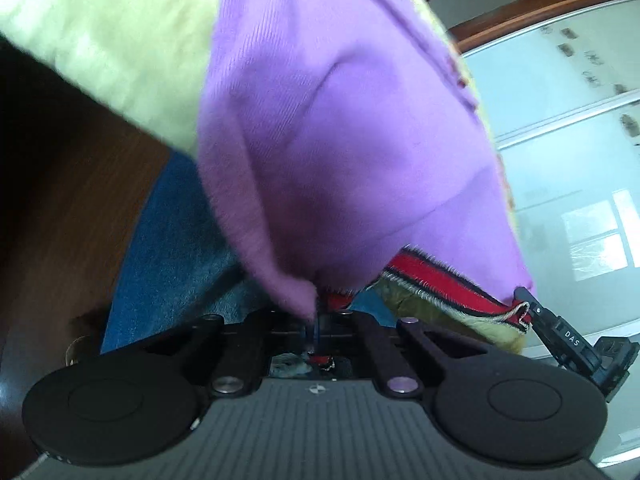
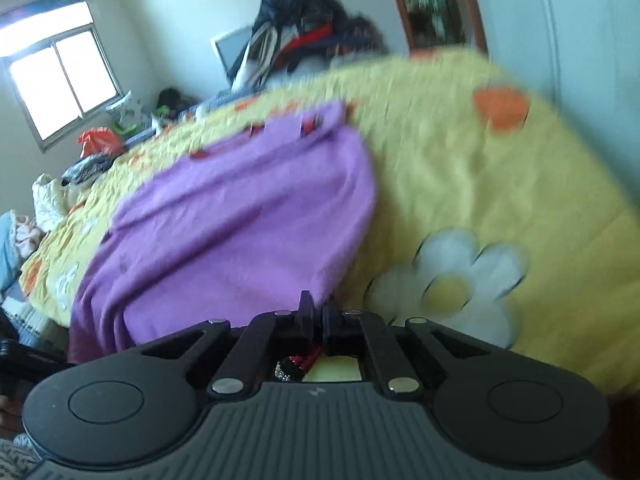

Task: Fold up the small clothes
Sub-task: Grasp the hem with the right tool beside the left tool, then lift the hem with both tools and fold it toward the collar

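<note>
The left tongs (image 1: 314, 316) are clenching a bunched fold of the purple garment (image 1: 320, 120), a soft, finely ribbed knit that is rising straight ahead of the tongs in a broad, tapering drape. Just to the right of these tongs, a red band (image 1: 440, 280) edged in dark and pale stripes is running along the garment's hem, with a fuzzy yellowish lining showing beneath it. The right tongs (image 2: 316, 320) are standing closed on the near edge of the same purple garment (image 2: 240, 220), whose fleecy surface is spreading ahead and to the left of them in loose folds; red and black trim is showing behind the closed fingers. The garment is lying on a yellow quilted bedspread (image 2: 440, 168), which is extending ahead and to the right of the right tongs and is bearing a white flower shape (image 2: 452, 276) just to the right and an orange heart shape (image 2: 500, 108) further ahead. A heap of dark clothing (image 2: 308, 36) is sitting far ahead beyond the bed. Blue denim fabric (image 1: 176, 240) is lying below and to the left of the left tongs.
</note>
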Motion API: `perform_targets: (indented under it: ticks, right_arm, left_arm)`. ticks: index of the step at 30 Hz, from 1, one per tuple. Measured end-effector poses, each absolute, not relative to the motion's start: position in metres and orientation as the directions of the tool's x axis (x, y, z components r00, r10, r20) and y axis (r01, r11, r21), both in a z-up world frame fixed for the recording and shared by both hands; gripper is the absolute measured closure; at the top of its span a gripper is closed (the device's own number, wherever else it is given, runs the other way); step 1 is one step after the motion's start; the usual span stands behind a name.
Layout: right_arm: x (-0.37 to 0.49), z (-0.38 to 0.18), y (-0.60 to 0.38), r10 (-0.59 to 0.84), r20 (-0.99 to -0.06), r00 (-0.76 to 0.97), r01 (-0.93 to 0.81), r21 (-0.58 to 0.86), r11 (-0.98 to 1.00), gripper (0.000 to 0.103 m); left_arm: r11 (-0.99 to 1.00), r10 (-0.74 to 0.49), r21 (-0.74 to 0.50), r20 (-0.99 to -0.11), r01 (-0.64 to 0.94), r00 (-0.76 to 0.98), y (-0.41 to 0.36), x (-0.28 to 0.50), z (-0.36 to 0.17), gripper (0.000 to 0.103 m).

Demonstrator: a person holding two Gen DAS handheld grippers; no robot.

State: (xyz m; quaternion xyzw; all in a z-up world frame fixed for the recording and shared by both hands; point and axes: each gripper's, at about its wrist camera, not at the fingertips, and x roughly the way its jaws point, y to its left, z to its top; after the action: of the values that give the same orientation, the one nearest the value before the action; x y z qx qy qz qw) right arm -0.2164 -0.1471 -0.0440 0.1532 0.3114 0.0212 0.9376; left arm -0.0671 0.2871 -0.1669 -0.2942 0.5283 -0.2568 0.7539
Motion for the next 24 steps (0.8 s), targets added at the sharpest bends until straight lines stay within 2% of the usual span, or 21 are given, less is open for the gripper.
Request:
perform_targets:
  ticks: [2,4,8,9,11,12,13,14,16,18,20,21,22,24]
  right_arm:
    - [-0.222,-0.034,-0.149,0.095,-0.57,0.816,0.053,0.236,0.97,0.1]
    - [-0.216,-0.044,-0.156,0.051,-0.612,0.789,0.079,0.183,0.98,0.1]
    - [-0.214,-0.07,-0.182,0.173,-0.644,0.745,0.098,0.363,0.927,0.096]
    - [-0.216,-0.07,-0.183,0.179,-0.635,0.751,0.1,0.377,0.921,0.092]
    - [-0.218,-0.072,-0.183,0.209,-0.622,0.754,0.08,0.404,0.911,0.066]
    - [-0.22,-0.072,-0.182,0.221,-0.607,0.764,0.061,0.409,0.911,0.059]
    - [-0.221,-0.073,-0.183,0.221,-0.592,0.775,0.054,0.411,0.91,0.049]
    - [-0.222,-0.075,-0.182,0.234,-0.581,0.779,0.043,0.422,0.905,0.045]
    - [-0.223,-0.078,-0.182,0.25,-0.568,0.784,0.031,0.438,0.898,0.044]
    - [-0.224,-0.079,-0.18,0.254,-0.553,0.794,0.029,0.45,0.892,0.044]
    - [-0.225,-0.079,-0.178,0.247,-0.548,0.799,0.027,0.444,0.896,0.045]
    - [-0.225,-0.079,-0.176,0.244,-0.547,0.801,0.023,0.435,0.9,0.045]
    - [-0.226,-0.08,-0.176,0.242,-0.546,0.802,0.022,0.432,0.902,0.045]
    - [-0.225,-0.08,-0.178,0.247,-0.544,0.802,0.03,0.45,0.892,0.044]
  left_arm:
    - [0.69,-0.702,-0.717,-0.63,0.1,0.333,0.295,-0.073,-0.156,0.101]
    - [0.703,-0.693,-0.7,-0.635,0.125,0.341,0.302,-0.074,-0.149,0.101]
    - [0.705,-0.698,-0.698,-0.648,0.13,0.306,0.305,-0.076,-0.157,0.101]
    - [0.704,-0.698,-0.7,-0.65,0.12,0.3,0.304,-0.077,-0.16,0.101]
    - [0.706,-0.701,-0.692,-0.654,0.152,0.284,0.298,-0.079,-0.161,0.101]
    - [0.705,-0.703,-0.693,-0.655,0.149,0.279,0.296,-0.078,-0.163,0.1]
    - [0.704,-0.703,-0.697,-0.656,0.138,0.273,0.293,-0.077,-0.165,0.097]
    - [0.701,-0.707,-0.699,-0.657,0.139,0.261,0.29,-0.076,-0.166,0.092]
    - [0.693,-0.713,-0.712,-0.653,0.116,0.255,0.288,-0.074,-0.172,0.067]
    - [0.67,-0.729,-0.737,-0.63,0.089,0.266,0.29,-0.073,-0.175,0.061]
    - [0.668,-0.726,-0.741,-0.629,0.068,0.28,0.29,-0.077,-0.178,0.065]
    - [0.675,-0.718,-0.736,-0.636,0.059,0.282,0.29,-0.078,-0.179,0.079]
    - [0.684,-0.708,-0.728,-0.65,0.043,0.275,0.289,-0.077,-0.181,0.102]
    - [0.68,-0.705,-0.733,-0.651,0.009,0.28,0.294,-0.079,-0.185,0.1]
